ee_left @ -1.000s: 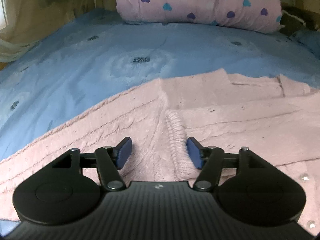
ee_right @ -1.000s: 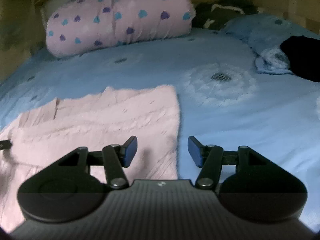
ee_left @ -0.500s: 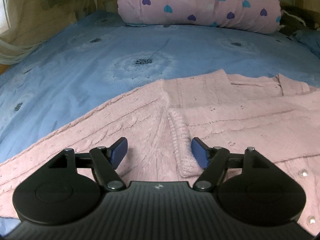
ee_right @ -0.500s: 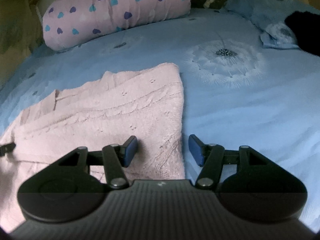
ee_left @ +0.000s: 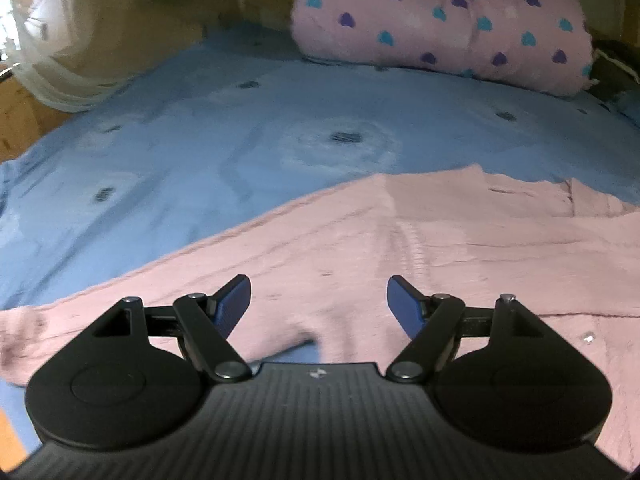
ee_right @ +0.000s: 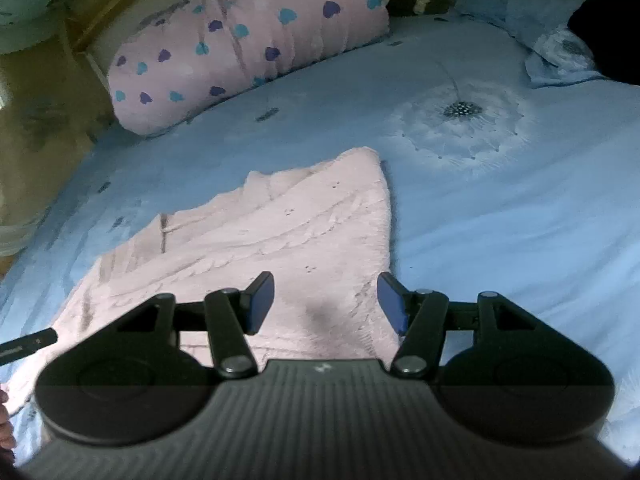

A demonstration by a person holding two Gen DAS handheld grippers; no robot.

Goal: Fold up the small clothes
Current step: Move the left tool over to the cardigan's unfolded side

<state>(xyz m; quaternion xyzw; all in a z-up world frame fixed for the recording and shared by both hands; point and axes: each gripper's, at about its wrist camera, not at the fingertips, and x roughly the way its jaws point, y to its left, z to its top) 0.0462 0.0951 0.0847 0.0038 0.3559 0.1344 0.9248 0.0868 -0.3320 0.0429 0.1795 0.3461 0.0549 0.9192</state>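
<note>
Pink knit garment beneath both grippers — left, right — jaws spread wide, empty.

Left gripper, jaws wide apart and empty, above pink knit cardigan spread on blue bedsheet; heart-print pillow beyond.

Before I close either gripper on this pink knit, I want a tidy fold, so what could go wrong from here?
The left gripper hangs open over the pink sweater where layers overlap, so it may pinch only the top layer. The right gripper straddles the sweater's side edge, with one finger over the blue bedsheet, so it may catch the sheet too. The left-wrist view is blurred, so aim is uncertain.
</note>
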